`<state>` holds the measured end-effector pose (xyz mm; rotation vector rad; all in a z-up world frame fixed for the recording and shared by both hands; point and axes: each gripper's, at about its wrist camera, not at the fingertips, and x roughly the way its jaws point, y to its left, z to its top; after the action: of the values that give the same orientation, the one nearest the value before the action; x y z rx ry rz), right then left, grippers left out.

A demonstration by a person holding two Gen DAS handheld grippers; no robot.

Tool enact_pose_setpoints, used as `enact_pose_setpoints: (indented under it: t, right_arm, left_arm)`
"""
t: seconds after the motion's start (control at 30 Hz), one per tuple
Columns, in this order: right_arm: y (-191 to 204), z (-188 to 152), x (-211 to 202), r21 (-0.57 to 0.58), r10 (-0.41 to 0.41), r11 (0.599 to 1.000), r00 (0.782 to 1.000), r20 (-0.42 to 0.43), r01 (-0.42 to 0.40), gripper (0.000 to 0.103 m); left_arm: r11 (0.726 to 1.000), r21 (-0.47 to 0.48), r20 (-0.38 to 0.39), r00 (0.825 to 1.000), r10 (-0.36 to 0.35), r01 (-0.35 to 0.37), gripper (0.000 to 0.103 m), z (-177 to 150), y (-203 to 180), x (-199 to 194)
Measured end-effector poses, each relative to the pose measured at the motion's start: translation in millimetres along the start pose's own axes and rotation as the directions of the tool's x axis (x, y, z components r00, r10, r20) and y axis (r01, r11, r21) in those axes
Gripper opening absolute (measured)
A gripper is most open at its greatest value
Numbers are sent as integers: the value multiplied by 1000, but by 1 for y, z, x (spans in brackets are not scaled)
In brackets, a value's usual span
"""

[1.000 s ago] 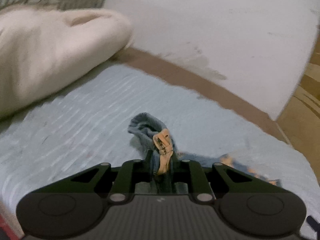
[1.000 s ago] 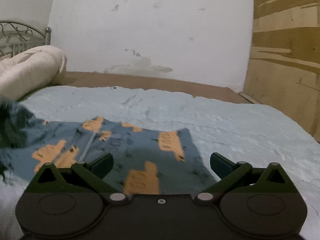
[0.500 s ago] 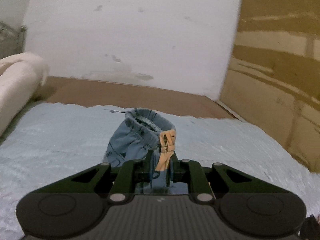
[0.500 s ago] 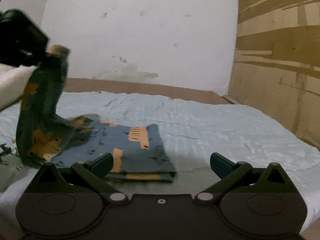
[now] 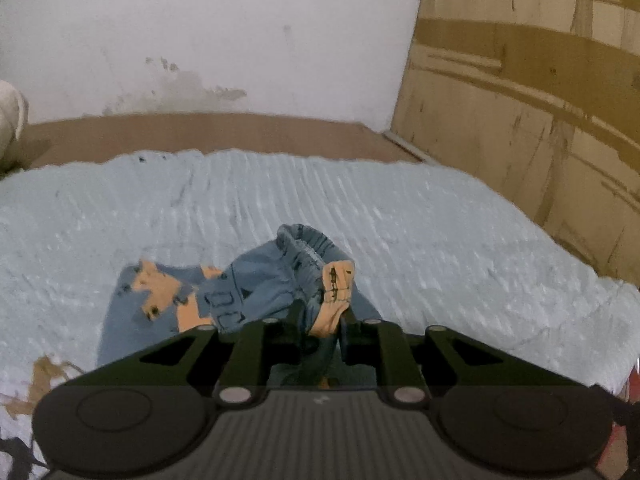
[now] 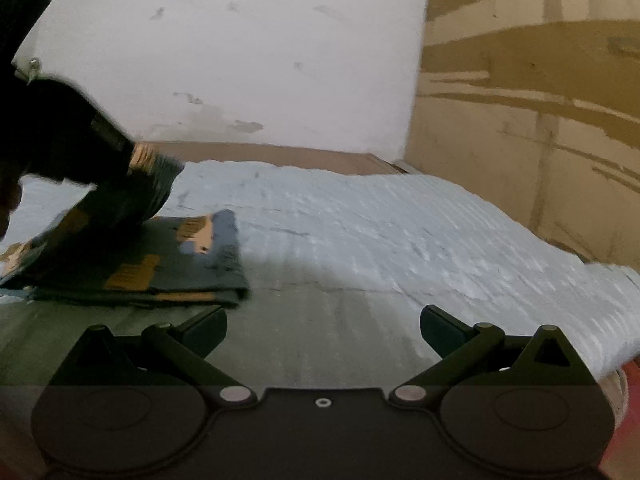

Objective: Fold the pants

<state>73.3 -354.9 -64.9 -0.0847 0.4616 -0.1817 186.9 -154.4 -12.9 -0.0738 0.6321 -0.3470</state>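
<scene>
Pale blue bedspread; left gripper clamps pants, right gripper spread; no legible writing.

No legible txt, labels, brands or nos. anywhere in either view.

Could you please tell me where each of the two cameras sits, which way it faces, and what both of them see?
Left wrist: sits on the left gripper, looking along its fingers across the bed to the white wall; its jaws are clamped on the blue pants.
Right wrist: sits on the right gripper, facing the same wall; its jaws are open and hold nothing, and the left gripper appears at upper left.
Shared: the pants, the bed, the wall and the wooden panel.
</scene>
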Motion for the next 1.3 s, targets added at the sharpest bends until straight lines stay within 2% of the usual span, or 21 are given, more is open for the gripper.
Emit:
enact_pose_setpoints:
  t: [0.07,0.13,0.2,0.3,0.43,0.6,0.73,0.93,1.07,1.2,1.3]
  right_arm:
    - [-5,-2,0,17,-14,1000,1000,-8,14,102]
    - [-9,-5,0,29,-19,999,1000,-18,19,102]
    - [-10,-6,2,31,-23,999,999,-28,24,102]
    - [-7,-8,3,26,-23,999,999,-35,24,102]
    - [0,-8,3,11,-5,1000,999,-40,6,102]
    - [11,-9,4,-1,31,1000,999,-44,-31,102]
    - [17,-6,5,5,95,995,995,-23,-95,102]
    - [25,5,11,31,214,976,977,-15,-214,102]
    - [26,15,17,75,299,952,954,-27,-297,102]
    - [22,24,25,120,381,920,923,-56,-372,102]
    - [18,28,34,162,439,892,895,-81,-423,102]
  left_arm:
    - [1000,-1,-20,1000,-8,8,25,-5,1,-2]
    - [999,-15,-24,999,-33,32,56,-7,5,-8]
    - [999,-38,-5,999,-38,38,66,-7,12,-17]
    - [999,-45,1,1000,-29,29,73,-10,21,-29]
    - [997,-63,16,999,44,-43,87,-14,36,-45]
    - [983,-107,24,988,149,-146,94,-18,62,-69]
    - [968,-128,53,973,225,-216,101,-13,86,-99]
    - [952,-77,77,951,300,-295,103,-17,111,-127]
    - [951,-60,48,951,306,-303,103,-31,113,-126]
    - [961,-39,26,962,274,-272,103,-47,104,-121]
    - [972,19,26,972,235,-235,103,-55,88,-116]
